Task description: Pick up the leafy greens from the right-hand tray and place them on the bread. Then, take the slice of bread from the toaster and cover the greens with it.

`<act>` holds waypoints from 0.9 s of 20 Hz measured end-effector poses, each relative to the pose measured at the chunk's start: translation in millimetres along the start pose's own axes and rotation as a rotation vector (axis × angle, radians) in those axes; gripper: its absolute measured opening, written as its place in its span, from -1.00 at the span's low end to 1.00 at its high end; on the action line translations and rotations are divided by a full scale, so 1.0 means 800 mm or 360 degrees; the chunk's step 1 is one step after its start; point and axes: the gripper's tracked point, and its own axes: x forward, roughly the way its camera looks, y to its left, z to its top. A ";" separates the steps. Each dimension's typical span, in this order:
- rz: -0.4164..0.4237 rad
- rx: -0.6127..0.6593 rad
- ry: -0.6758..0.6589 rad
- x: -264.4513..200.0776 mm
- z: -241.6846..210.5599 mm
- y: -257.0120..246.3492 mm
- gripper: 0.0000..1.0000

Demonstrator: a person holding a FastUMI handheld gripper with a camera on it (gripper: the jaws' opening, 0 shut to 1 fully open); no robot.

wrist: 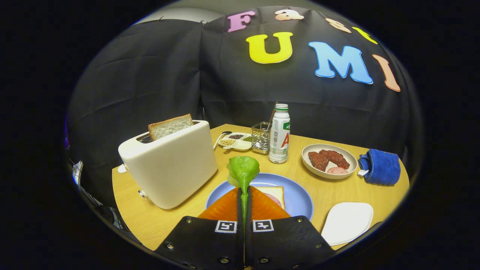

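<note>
My gripper [244, 192] is shut on the leafy greens [243, 169], whose stem runs down between the two fingers while the leaf fans out just past the tips. Below them lies a blue plate [298, 197] holding a slice of bread [275, 192] with a pink slice of meat on it, partly hidden by the fingers. The greens hang over the plate's far rim. Left of the plate stands a cream toaster [170, 165] with a slice of bread [170, 126] sticking up from its slot. A white tray [347, 222] lies bare to the right of the fingers.
Beyond the plate stand a white bottle [279, 135], a wire holder [261, 138] and a divided dish of seeds [234, 141]. A beige dish of meat [329, 160] and a blue cloth [379, 167] sit at the right of the wooden table [150, 217].
</note>
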 end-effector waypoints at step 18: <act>-0.0164 -0.0229 0.0079 0.013 -0.015 -0.033 0.16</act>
